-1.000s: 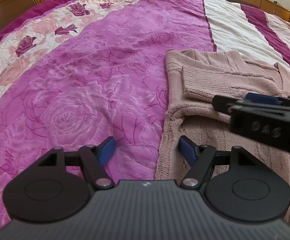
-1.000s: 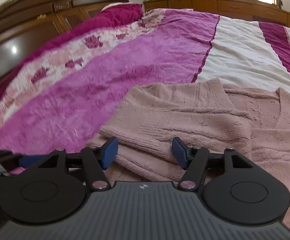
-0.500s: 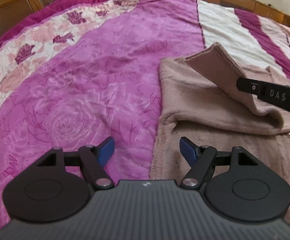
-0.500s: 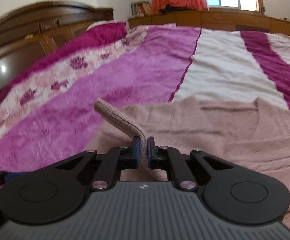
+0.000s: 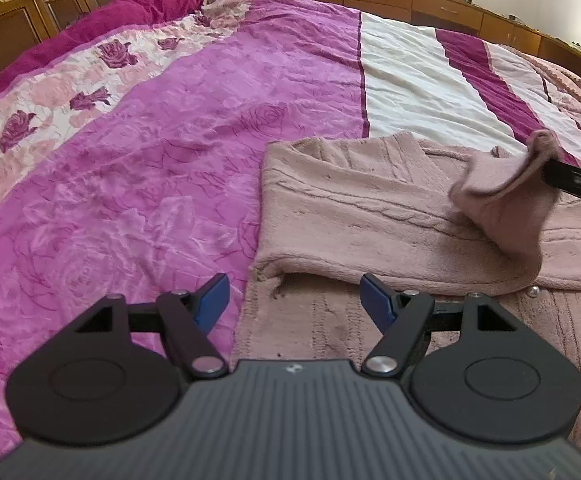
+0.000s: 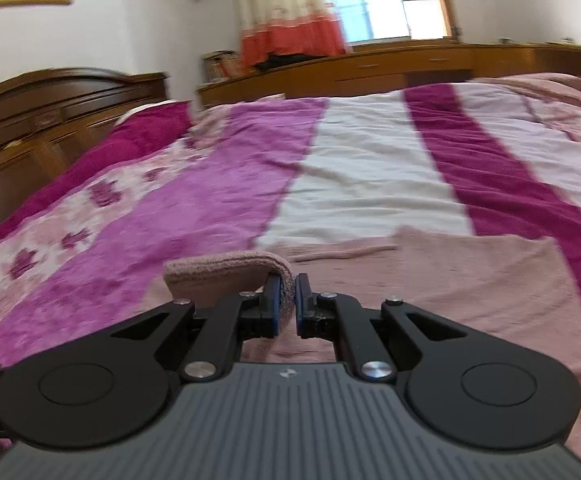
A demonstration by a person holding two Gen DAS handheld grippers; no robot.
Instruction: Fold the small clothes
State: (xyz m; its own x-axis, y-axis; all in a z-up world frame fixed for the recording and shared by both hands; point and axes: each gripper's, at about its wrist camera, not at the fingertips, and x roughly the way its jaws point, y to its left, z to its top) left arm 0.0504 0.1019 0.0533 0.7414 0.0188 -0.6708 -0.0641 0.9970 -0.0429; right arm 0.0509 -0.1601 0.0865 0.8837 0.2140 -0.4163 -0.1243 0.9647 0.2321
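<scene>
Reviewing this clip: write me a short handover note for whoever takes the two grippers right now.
Right gripper: shut on the sleeve cuff, lifted above the sweater.
Left gripper: open, holding nothing, hovering at the sweater's near left edge.
Sweater: pink knit, lying flat on the bedspread, with the sleeve laid across its body.
Done: sleeve gripped and raised at the cuff.
Left: probably lay the sleeve down flat, deal with the other side, then fold the body.

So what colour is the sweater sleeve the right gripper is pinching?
Dusty pink, the same as the rest of the sweater; the sleeve shows best in the left wrist view.
</scene>
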